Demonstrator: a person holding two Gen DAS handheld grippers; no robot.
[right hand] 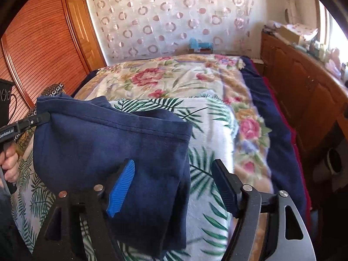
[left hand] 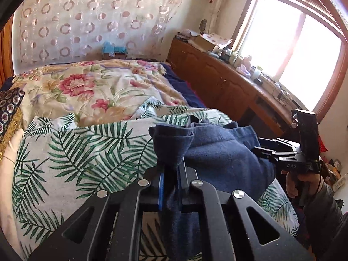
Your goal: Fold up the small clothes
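A small navy blue garment (right hand: 113,143) hangs over the palm-leaf cloth (right hand: 208,121) on the bed. My left gripper (left hand: 170,174) is shut on a bunched corner of the garment (left hand: 219,152) and holds it up. In the right wrist view the left gripper (right hand: 44,116) pinches the garment's top left corner. My right gripper (right hand: 174,182) is open. Its blue-padded finger (right hand: 121,184) lies against the garment's lower part and the other finger (right hand: 224,184) stands apart over the cloth. In the left wrist view the right gripper (left hand: 261,150) sits at the garment's right edge.
The bed carries a floral quilt (left hand: 97,84) beyond the leaf cloth, with a dark blue blanket (right hand: 267,117) along its right side. A wooden cabinet (left hand: 219,80) with clutter runs along the right under a window (left hand: 289,50). A wooden louvred door (right hand: 41,50) stands at the left.
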